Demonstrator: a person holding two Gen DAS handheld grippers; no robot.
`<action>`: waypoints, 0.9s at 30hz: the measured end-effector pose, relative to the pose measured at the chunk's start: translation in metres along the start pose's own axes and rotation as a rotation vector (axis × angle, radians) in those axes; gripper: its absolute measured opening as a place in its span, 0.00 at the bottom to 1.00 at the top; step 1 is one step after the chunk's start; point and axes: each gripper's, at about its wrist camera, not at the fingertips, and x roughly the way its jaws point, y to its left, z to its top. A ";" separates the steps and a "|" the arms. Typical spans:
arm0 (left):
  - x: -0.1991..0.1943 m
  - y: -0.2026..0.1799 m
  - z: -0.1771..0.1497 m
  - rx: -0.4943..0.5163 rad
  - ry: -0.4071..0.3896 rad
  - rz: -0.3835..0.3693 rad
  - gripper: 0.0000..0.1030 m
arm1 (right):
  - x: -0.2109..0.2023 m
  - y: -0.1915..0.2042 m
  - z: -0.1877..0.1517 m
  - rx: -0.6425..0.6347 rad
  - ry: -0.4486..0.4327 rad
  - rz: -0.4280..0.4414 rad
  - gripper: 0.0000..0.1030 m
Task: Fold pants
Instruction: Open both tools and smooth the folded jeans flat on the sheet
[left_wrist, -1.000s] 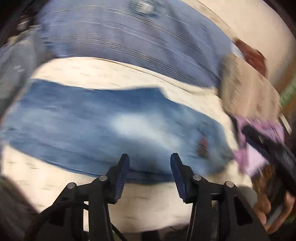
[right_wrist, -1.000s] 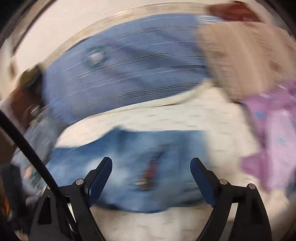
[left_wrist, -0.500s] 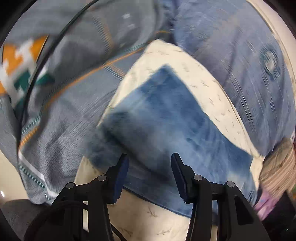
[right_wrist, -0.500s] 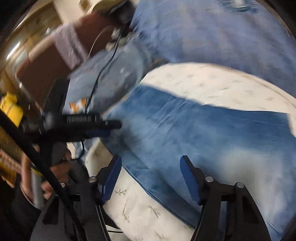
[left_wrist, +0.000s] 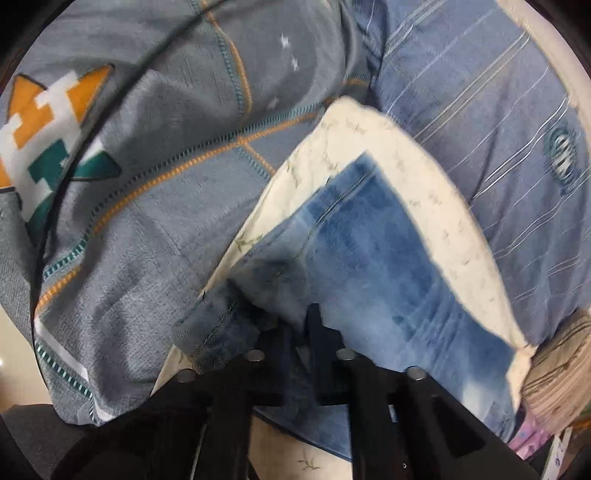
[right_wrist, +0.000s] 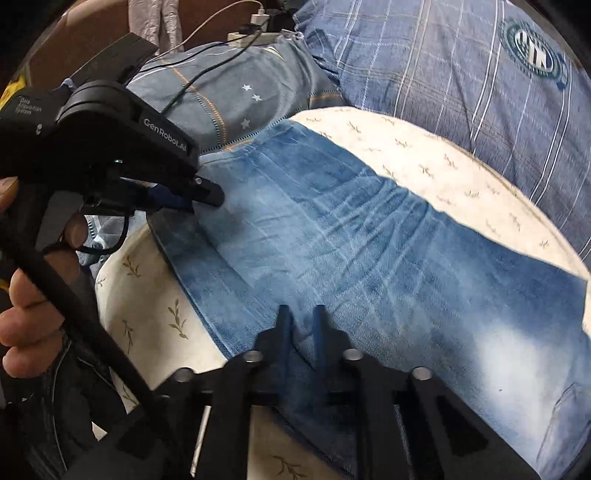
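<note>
Cream leaf-print bedsheet under the jeans, lying flat lengthwise. Both my tongs, left and right, are pinched on the hem end, I reckon so I can fold it toward the waist.

Denim hides the left tool tips.
</note>
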 end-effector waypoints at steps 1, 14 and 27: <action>-0.010 0.000 -0.002 0.010 -0.031 -0.023 0.04 | -0.003 0.000 0.002 0.013 -0.011 0.009 0.03; -0.021 0.001 -0.035 0.106 -0.058 0.107 0.07 | -0.002 0.003 -0.007 0.081 0.031 0.104 0.03; -0.052 0.000 -0.062 0.153 -0.182 0.206 0.35 | -0.026 -0.017 -0.009 0.226 0.022 0.179 0.37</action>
